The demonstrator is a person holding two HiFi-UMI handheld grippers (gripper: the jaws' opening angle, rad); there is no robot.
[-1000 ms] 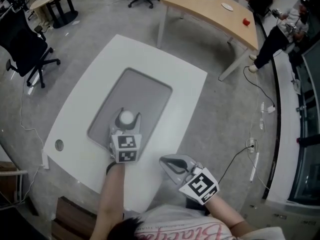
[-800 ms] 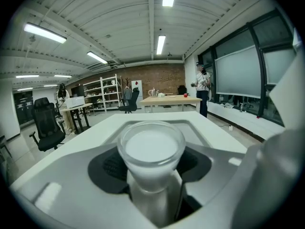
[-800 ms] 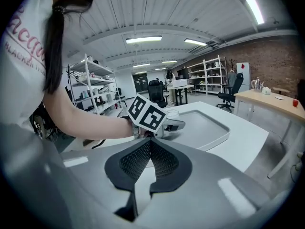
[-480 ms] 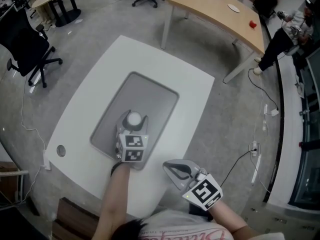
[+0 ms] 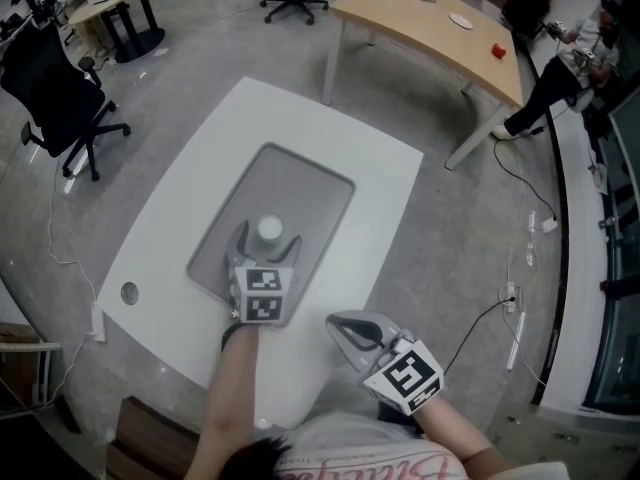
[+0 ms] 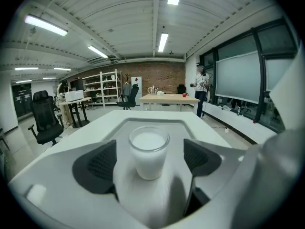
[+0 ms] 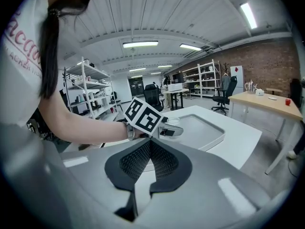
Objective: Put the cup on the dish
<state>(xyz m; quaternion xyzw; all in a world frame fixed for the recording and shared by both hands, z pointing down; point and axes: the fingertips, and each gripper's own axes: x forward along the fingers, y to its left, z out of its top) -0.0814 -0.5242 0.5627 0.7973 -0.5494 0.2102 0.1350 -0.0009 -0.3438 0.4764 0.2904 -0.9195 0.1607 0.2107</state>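
Observation:
A small clear cup [image 5: 269, 230] with white inside stands upright on the grey dish [image 5: 300, 188], a shallow rectangular tray on the white table [image 5: 180, 198]. My left gripper [image 5: 268, 240] straddles the cup, and its jaws are opening. In the left gripper view the cup [image 6: 149, 149] sits between the two dark pads [image 6: 97, 166], with a gap on each side. My right gripper [image 5: 336, 320] hovers shut near the table's front right edge, with nothing in it. From the right gripper view [image 7: 149, 157] the cup [image 7: 174, 121] shows beyond the left gripper's marker cube.
Black office chairs [image 5: 60, 98] stand at the left and far back. A wooden desk [image 5: 430, 23] with a red object is at the back right, and a person [image 5: 560, 63] stands beyond it. Cables [image 5: 520, 228] lie on the floor to the right. The table has a round hole [image 5: 128, 292].
The left gripper's jaws have spread away from the cup, which now stands free on the tray. The right gripper has stayed about where it was.

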